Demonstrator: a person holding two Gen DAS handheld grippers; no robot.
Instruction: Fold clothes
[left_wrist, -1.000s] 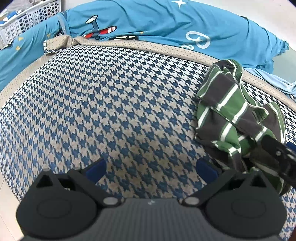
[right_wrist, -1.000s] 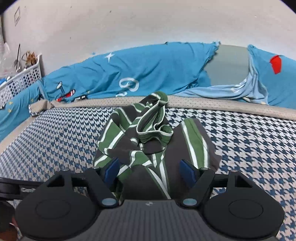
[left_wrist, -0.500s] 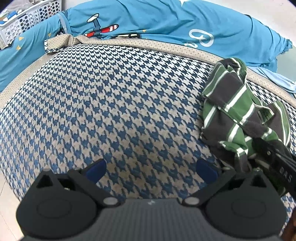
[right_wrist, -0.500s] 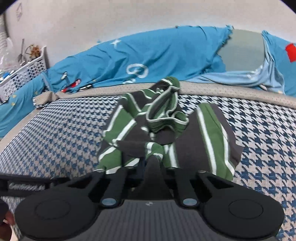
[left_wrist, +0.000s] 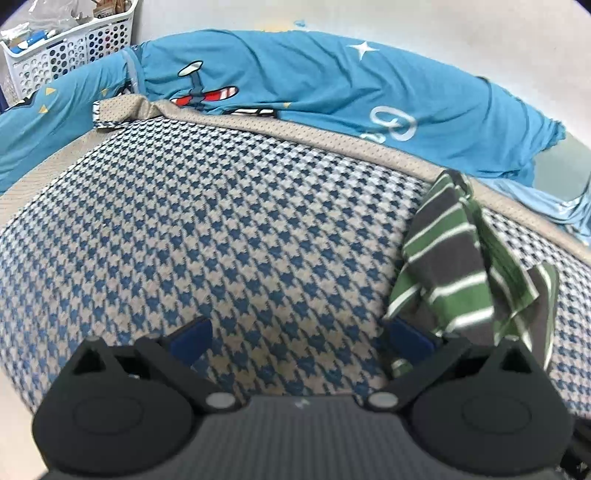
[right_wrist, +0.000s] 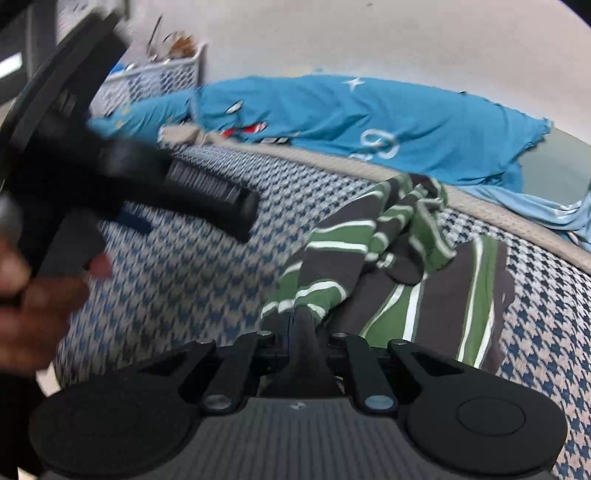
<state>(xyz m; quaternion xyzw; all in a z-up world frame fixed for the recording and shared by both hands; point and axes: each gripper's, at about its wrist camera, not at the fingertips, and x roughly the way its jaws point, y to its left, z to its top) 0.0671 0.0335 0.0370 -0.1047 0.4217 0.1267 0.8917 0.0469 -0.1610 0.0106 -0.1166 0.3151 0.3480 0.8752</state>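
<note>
Now the right gripper (right_wrist: 303, 325) is clamped on the striped shirt (right_wrist: 399, 266), lifting its edge off the mat (left_wrist: 221, 229); the left gripper (left_wrist: 299, 336) hangs wide open, holding nothing.

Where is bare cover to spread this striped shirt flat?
Free: the houndstooth cover left of the striped shirt, up to the tan border. Crowded: the blue bedding beyond. The right gripper pinches the shirt; the left gripper is open.
</note>
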